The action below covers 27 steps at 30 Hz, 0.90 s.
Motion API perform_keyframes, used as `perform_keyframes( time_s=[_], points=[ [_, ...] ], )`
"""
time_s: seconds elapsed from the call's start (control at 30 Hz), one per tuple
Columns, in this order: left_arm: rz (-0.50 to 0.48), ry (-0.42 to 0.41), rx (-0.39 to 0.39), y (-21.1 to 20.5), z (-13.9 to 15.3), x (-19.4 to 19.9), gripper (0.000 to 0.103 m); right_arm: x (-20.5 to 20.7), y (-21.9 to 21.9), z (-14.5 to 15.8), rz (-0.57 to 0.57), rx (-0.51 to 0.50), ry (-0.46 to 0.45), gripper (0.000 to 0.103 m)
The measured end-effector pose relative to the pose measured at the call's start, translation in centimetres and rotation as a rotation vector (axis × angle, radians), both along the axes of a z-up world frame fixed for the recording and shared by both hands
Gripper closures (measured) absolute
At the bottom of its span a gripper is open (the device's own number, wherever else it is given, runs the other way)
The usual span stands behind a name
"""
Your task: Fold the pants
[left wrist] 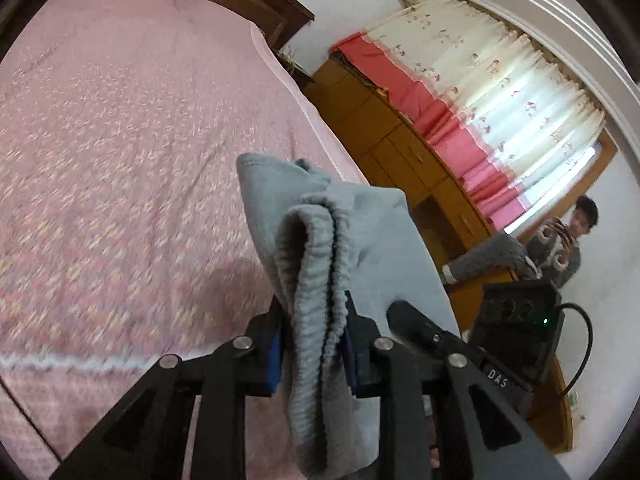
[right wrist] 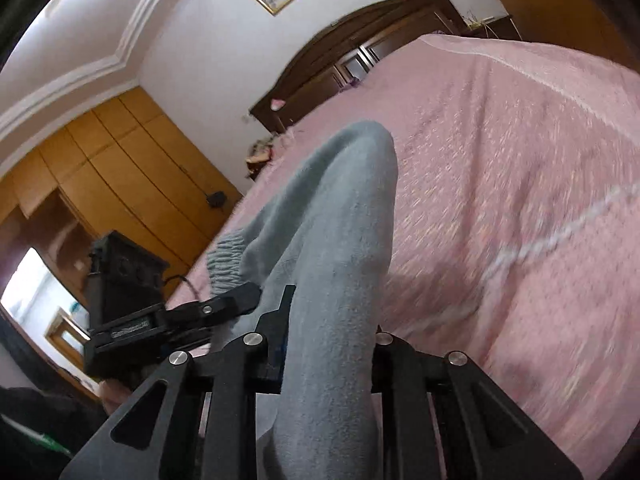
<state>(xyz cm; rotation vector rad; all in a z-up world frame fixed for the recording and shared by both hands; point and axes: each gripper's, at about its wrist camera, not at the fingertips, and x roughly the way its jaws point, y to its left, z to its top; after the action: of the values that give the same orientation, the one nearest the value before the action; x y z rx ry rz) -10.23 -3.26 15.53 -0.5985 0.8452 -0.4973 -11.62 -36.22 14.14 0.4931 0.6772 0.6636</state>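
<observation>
1. Pink bed [left wrist: 120,160] spread out ahead of and below both grippers — pants [left wrist: 320,264] raised off it, liable to land bunched if lowered unevenly.
2. Left gripper [left wrist: 314,340] clamped on the ribbed waistband; thick gather could creep out.
3. Right gripper [right wrist: 326,344] pinching smooth grey cloth — likeliest to slip.

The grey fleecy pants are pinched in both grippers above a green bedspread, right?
Almost. The grey fleecy pants are pinched in the left gripper and the right gripper, but the bedspread is pink with a small floral pattern, not green. Both wrist views show it.
</observation>
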Motion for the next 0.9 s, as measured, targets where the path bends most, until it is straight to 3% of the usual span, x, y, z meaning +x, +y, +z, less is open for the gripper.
perform_keyframes(
  time_s=[0.07, 0.1, 0.23, 0.37, 0.47, 0.53, 0.57, 0.63, 0.9],
  points=[
    [0.008, -0.004, 0.020, -1.3, 0.0, 2.6, 0.079, 2.4, -1.0, 0.4, 0.003, -0.046, 0.008, 0.083],
    [0.000, -0.004, 0.034, -4.1, 0.3, 4.4, 0.079, 3.7, -2.1, 0.5, -0.004, -0.078, 0.011, 0.083],
    [-0.046, 0.000, 0.090, -8.9, -0.6, 11.1, 0.079, 8.6, -5.4, 0.3, -0.055, -0.154, 0.021, 0.083],
    [0.029, 0.024, 0.131, -11.0, -1.7, 16.8, 0.079, 16.9, -6.4, -1.7, -0.030, -0.156, 0.100, 0.083],
    [0.077, 0.066, 0.186, -10.7, -4.8, 21.3, 0.079, 22.6, -5.3, -3.9, 0.031, -0.260, 0.141, 0.079],
    [0.066, 0.159, 0.190, -10.6, -9.4, 25.2, 0.078, 24.8, -4.1, -7.6, 0.050, -0.424, 0.138, 0.072],
    [0.063, 0.148, 0.154, -10.3, -11.3, 26.1, 0.077, 25.3, -4.0, -9.3, 0.055, -0.426, 0.112, 0.071],
    [0.069, 0.087, 0.143, -10.3, -11.6, 26.1, 0.076, 25.3, -5.6, -10.5, 0.010, -0.271, 0.107, 0.071],
    [0.083, 0.056, 0.163, -9.8, -12.3, 24.7, 0.076, 24.0, -4.0, -9.8, -0.017, -0.384, 0.070, 0.071]
  ],
)
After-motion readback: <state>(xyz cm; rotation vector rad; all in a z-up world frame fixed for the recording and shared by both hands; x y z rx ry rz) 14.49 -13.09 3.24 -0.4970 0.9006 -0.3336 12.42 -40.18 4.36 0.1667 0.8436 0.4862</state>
